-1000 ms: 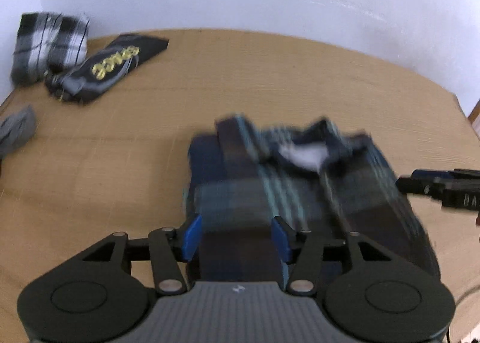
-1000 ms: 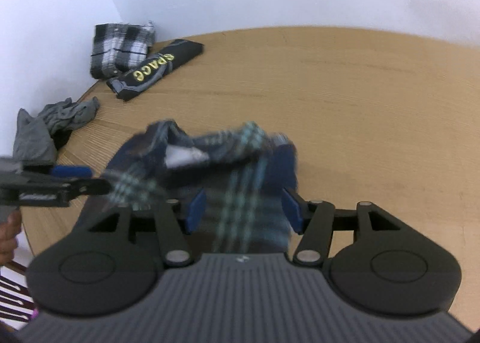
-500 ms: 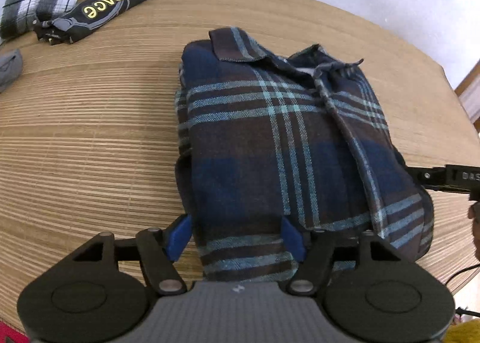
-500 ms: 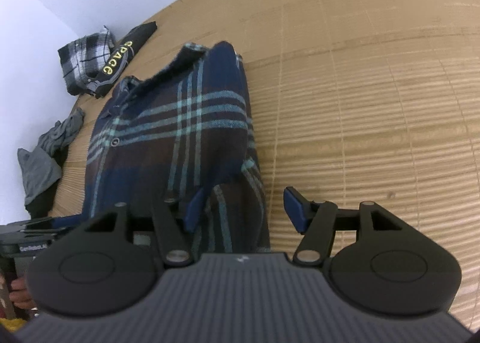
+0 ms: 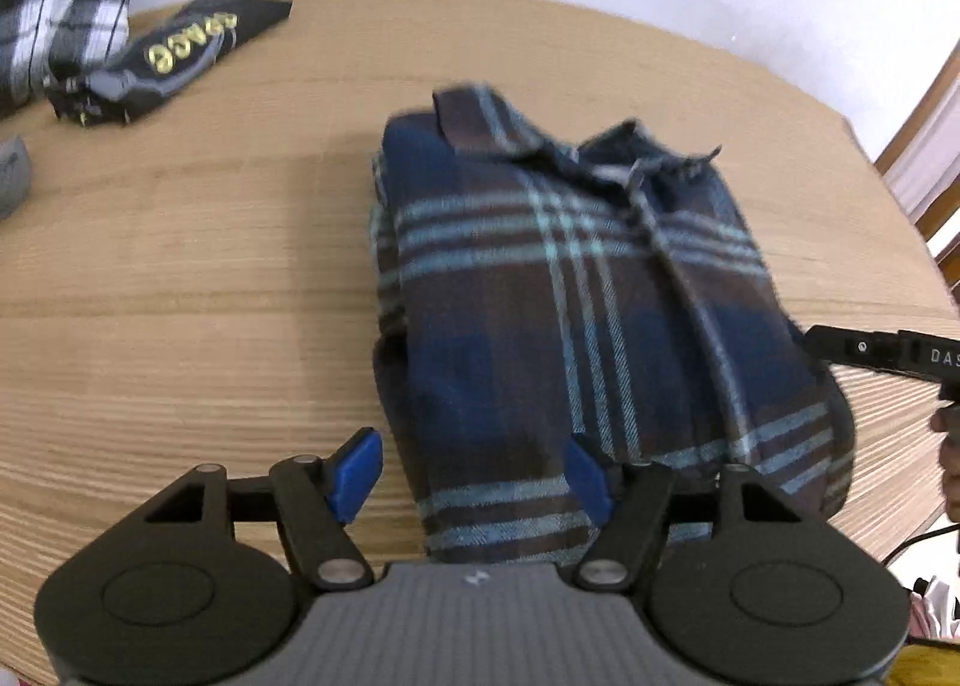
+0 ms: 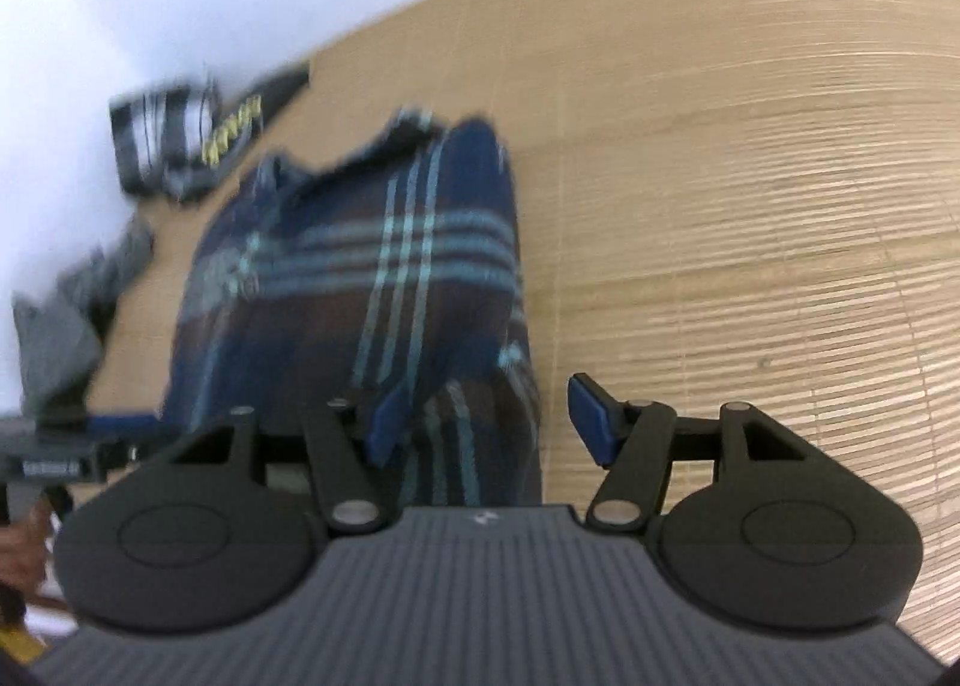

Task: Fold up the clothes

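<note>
The plaid shirt (image 5: 576, 320) lies folded in the middle of my wooden table (image 5: 180, 290), collar at 12 o'clock. My left gripper (image 5: 474, 473) and right gripper (image 6: 489, 416) are both spread wide and hold nothing. I judge the cloth soft, light and floppy; I would pinch the thick folded edge at 6 o'clock.

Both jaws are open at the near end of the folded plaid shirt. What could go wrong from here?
1. The left gripper has its jaws open astride the near left corner of the plaid shirt; closing may pinch only the top layer and peel the fold open.
2. The right gripper straddles the opposite corner, and its view is blurred, so uneven lifting could skew the bundle.
3. The collar lies loose and rumpled and may spill out.
</note>
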Available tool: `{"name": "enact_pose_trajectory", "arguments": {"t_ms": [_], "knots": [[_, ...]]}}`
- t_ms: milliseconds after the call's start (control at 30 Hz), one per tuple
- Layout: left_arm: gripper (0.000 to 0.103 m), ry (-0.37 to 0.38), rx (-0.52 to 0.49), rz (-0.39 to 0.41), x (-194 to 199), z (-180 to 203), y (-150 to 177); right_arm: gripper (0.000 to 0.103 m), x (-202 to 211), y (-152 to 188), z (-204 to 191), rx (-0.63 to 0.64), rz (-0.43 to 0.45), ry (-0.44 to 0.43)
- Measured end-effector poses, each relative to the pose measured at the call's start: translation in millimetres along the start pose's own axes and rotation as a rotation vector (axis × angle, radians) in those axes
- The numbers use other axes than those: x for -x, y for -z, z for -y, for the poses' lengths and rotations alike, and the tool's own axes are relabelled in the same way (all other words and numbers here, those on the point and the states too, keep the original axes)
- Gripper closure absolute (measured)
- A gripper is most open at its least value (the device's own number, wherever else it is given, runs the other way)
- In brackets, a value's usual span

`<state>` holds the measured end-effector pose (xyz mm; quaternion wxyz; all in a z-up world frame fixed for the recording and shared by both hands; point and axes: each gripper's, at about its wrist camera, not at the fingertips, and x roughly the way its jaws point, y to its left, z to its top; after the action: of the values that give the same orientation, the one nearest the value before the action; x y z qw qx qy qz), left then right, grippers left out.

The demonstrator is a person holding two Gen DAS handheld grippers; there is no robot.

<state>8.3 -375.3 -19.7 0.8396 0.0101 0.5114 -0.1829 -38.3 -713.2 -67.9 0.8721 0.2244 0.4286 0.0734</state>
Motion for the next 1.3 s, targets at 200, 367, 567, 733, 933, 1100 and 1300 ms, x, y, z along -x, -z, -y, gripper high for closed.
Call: {"name": "enact_pose_trajectory", "arguments": {"t_ms": [200, 367, 567, 733, 933, 1100, 1300], "knots": [[0.03, 0.007, 0.009, 0.0, -9.5, -7.1, -11.3, 0.018, -1.0, -1.0, 6.2, 0.003, -0.044, -0.093], [0.029, 0.071, 0.094, -0.064, -46.6, -14.8, -15.3, 0.018, -29.9, -12.9, 8.2, 0.015, -0.085, -0.07], [0.028, 0.057, 0.135, -0.015, -43.3, -23.6, -19.5, 0.018, -66.9, -23.5, 23.9, -0.116, -0.14, -0.147], [0.025, 0.046, 0.127, -0.026, -52.4, -30.0, -25.1, 0.016, -76.5, -26.7, 26.3, -0.128, -0.155, -0.22], [0.022, 0.146, 0.217, -0.063, -75.0, -38.6, -24.0, 0.0, -88.4, -28.9, 6.3, 0.03, -0.169, -0.243], [0.023, 0.203, 0.263, -0.055, -70.5, -44.8, -16.7, 0.0, -93.5, -24.1, -11.8, 0.129, -0.158, -0.214], [0.054, 0.157, 0.104, 0.007, -69.7, -13.5, -31.3, 0.045, -89.7, -19.5, 0.3, 0.038, -0.087, -0.269]]}}
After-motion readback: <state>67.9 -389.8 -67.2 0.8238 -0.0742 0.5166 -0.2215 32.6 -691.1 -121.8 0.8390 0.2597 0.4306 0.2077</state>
